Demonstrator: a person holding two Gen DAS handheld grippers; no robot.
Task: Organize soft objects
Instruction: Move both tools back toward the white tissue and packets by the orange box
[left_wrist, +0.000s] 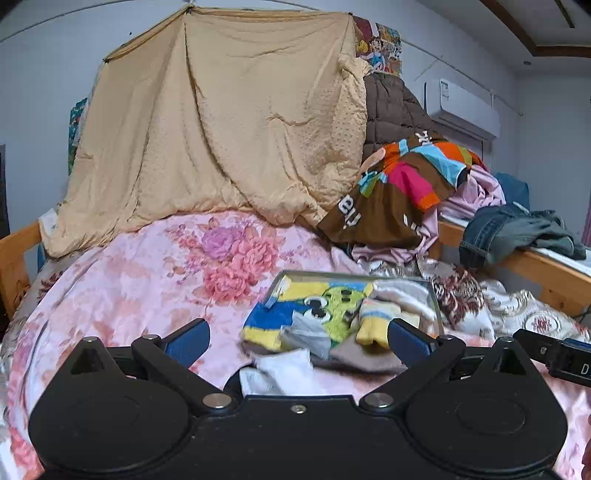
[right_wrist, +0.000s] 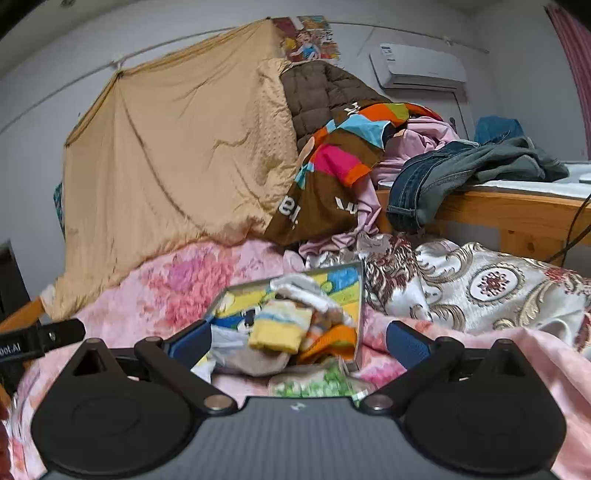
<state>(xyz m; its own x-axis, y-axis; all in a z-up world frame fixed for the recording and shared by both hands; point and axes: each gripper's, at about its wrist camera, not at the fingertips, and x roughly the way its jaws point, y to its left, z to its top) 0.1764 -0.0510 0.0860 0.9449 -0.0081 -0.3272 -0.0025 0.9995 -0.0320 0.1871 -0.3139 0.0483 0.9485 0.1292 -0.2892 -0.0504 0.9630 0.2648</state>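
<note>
A heap of socks (left_wrist: 325, 325) and small cloths lies in and spills out of a shallow tin box (left_wrist: 436, 295) with a cartoon picture inside, set on a pink flowered bedspread (left_wrist: 147, 280). A yellow striped sock (left_wrist: 373, 321) sits at the near right of the heap in the left wrist view; a white cloth (left_wrist: 284, 373) has slid out toward the near edge.

The left gripper (left_wrist: 298, 341) has its jaws spread wide, nothing between the blue pads. The heap lies just beyond and between the fingertips, a little right of centre, and the yellow sock is close to the right pad; whether it touches cannot be told.

The right gripper (right_wrist: 299, 341) is likewise wide open and empty. In its view the box (right_wrist: 360, 295) tilts, the yellow sock (right_wrist: 280, 325) lies straight ahead between the fingers, an orange strap (right_wrist: 332, 341) sits to its right, and a green and white cloth (right_wrist: 314, 384) lies nearest the gripper body.

Each gripper shows at the edge of the other's view, side by side.

Farther back a tan quilt (left_wrist: 221, 129) hangs against the wall, with a brown coat (left_wrist: 391, 107), a bright patchwork cloth (left_wrist: 406, 184) and jeans (left_wrist: 509, 229) on a wooden rail (left_wrist: 535, 266) to the right.
</note>
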